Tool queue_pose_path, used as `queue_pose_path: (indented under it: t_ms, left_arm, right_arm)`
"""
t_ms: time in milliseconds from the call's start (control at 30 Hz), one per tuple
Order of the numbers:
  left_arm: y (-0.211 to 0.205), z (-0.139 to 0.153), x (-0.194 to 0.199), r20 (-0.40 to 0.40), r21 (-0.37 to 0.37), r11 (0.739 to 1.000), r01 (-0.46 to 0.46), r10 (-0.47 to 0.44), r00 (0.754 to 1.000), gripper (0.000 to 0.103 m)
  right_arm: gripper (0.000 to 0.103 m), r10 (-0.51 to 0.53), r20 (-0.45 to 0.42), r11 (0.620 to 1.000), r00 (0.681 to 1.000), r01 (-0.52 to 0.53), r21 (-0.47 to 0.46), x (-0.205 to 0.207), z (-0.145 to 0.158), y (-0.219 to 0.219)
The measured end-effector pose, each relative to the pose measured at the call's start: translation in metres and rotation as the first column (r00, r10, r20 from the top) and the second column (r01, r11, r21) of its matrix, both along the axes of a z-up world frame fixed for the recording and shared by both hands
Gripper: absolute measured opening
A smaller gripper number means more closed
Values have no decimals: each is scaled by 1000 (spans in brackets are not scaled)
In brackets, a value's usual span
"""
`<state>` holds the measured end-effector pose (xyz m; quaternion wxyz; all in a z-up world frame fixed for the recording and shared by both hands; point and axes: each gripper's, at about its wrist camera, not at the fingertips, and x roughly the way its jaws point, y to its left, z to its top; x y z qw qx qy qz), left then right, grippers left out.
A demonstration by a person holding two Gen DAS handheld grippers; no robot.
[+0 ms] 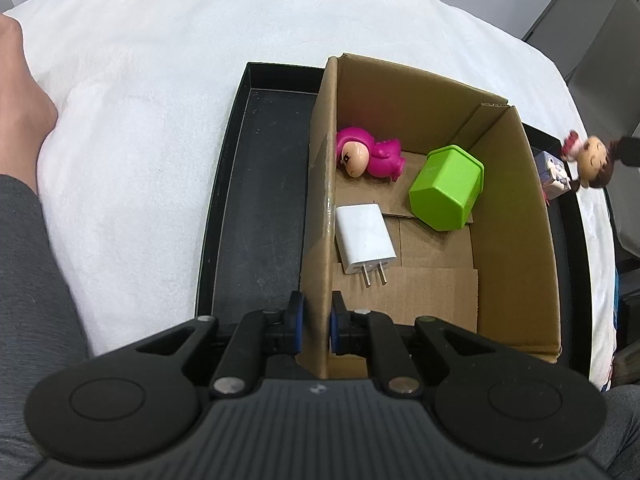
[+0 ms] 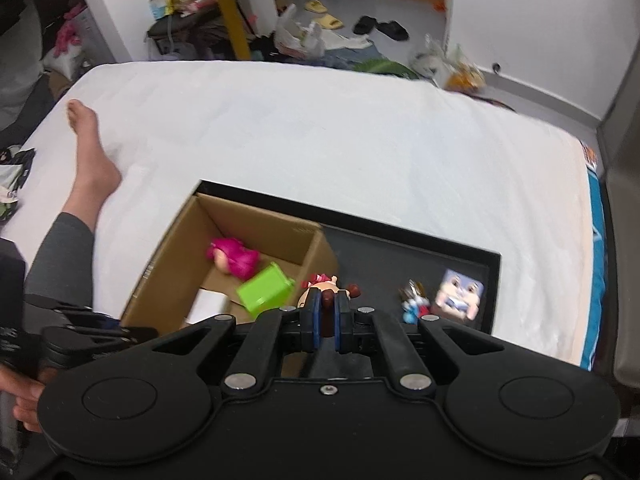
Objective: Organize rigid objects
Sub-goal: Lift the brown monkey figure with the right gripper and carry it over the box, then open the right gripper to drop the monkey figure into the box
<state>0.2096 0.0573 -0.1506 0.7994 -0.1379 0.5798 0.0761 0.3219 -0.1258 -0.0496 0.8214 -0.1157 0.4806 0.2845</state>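
Note:
A cardboard box (image 1: 516, 216) stands in a black tray (image 1: 256, 208) on a white bed. It holds a pink doll (image 1: 370, 158), a green container (image 1: 446, 188) on its side and a white charger (image 1: 364, 238). My left gripper (image 1: 318, 312) is shut on the box's left wall. My right gripper (image 2: 326, 312) is shut on a brown-haired doll (image 2: 320, 290) and holds it above the box's right wall; the doll also shows in the left wrist view (image 1: 592, 162).
On the tray right of the box lie a small blue figure (image 2: 412, 302) and a printed cube (image 2: 460, 290). A person's bare foot (image 2: 90, 152) rests on the bed to the left. The floor beyond the bed is cluttered.

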Motion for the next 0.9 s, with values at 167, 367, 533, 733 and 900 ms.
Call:
queue_pose_path:
  t_ms: [167, 367, 533, 733, 900]
  left_arm:
    - [2, 0, -1, 7, -11, 1000, 2, -1, 1000, 12]
    - [2, 0, -3, 11, -16, 1000, 5, -5, 1000, 12]
    - [1, 1, -1, 12, -17, 1000, 8, -8, 1000, 12]
    - [1, 1, -2, 9, -17, 1000, 13, -13, 1000, 12]
    - [1, 1, 0, 6, -15, 1000, 14, -14, 1000, 12]
  right_arm:
    - [7, 40, 2, 999, 999, -40, 17, -4, 7, 22]
    - [7, 65, -4, 998, 998, -65, 10, -8, 2, 46]
    - [7, 86, -24, 996, 996, -86, 9, -12, -8, 64]
    - [7, 107, -45, 994, 993, -107, 15, -16, -21, 87]
    - [7, 115, -79, 993, 990, -115, 7, -16, -38, 97]
